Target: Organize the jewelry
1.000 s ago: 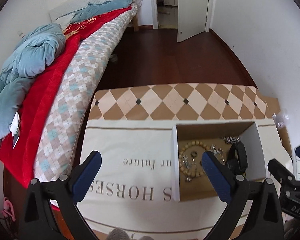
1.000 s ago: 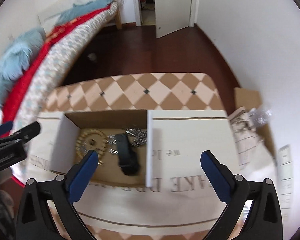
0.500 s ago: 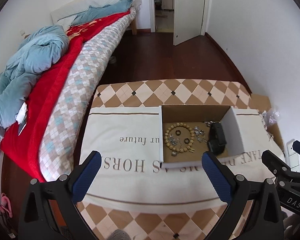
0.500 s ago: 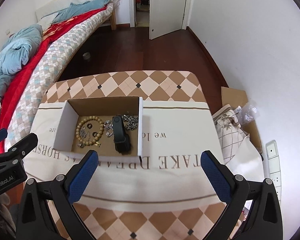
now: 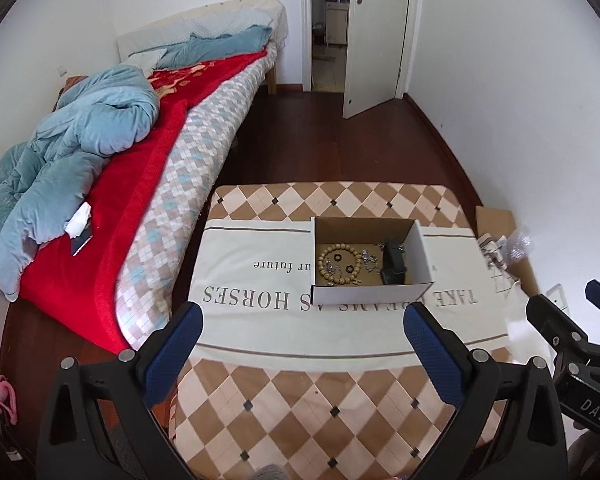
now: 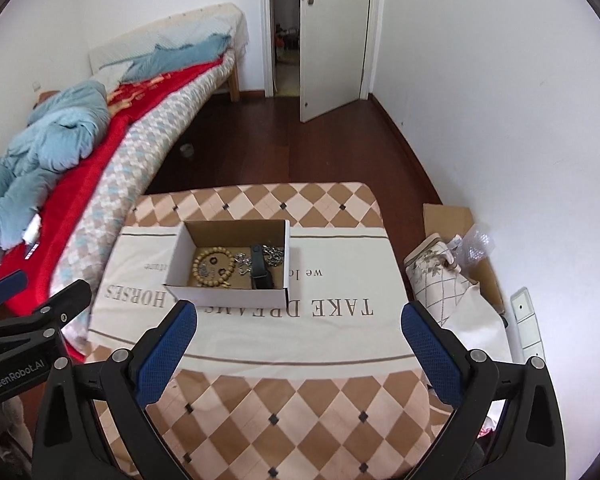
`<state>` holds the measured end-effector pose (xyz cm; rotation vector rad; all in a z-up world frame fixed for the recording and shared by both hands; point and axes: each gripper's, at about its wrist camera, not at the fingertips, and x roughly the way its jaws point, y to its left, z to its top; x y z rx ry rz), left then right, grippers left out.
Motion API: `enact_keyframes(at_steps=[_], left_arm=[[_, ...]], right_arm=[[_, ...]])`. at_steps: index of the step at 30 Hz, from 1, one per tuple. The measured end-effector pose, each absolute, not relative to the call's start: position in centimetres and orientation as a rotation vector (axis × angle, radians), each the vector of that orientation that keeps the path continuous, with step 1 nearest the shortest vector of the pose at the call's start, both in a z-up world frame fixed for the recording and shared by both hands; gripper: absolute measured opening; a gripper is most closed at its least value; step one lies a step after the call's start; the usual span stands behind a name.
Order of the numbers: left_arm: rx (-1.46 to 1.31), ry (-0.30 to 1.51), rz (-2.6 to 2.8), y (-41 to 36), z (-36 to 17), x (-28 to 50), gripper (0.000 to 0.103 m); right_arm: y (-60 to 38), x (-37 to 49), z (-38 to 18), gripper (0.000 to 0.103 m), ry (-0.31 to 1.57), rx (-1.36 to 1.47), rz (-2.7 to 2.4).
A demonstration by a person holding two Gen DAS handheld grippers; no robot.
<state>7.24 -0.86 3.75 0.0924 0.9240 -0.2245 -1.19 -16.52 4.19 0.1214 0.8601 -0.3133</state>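
An open white cardboard box (image 5: 374, 298) (image 6: 228, 293) sits on a cream printed cloth over the checkered table (image 5: 300, 396) (image 6: 284, 408). Inside lie a wooden bead bracelet (image 5: 339, 264) (image 6: 213, 269), small dark rings, silver chains (image 5: 367, 257) (image 6: 274, 255) and a black band (image 5: 394, 266) (image 6: 261, 271). My left gripper (image 5: 302, 330) hangs open and empty above the table's near part, well short of the box. My right gripper (image 6: 298, 330) is likewise open and empty, on the near side of the box.
A bed (image 5: 148, 184) with a red blanket and a blue duvet (image 5: 72, 148) runs along the left. Right of the table lie flat cardboard (image 6: 460, 236), a patterned cloth bag (image 6: 444, 284) and bubble wrap. Dark wood floor leads to an open door (image 5: 376, 36).
Both grippers have pulled back and up from the box; it now looks smaller and farther away, and more of the table's near part shows. Both stay open.
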Motion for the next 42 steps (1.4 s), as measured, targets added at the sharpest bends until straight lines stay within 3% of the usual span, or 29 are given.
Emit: enact_keyframes(at_steps=[10, 19, 42], left_arm=[[0.069, 0.860, -0.239, 0.8, 10.3, 1.7, 0.102], [0.066, 0.870, -0.253, 1.4, 13.0, -0.6, 0.102], [0.095, 0.877, -0.170, -0.6, 10.4, 6.1, 0.102]], right_arm=[[-14.3, -7.6, 10.9, 0.103, 0.776, 0.110, -0.307], [-13.5, -11.1, 14.5, 0.103, 0.762, 0.102, -0.306], [-16.6, -2.4, 11.2, 0.103, 0.819, 0.089, -0.369]])
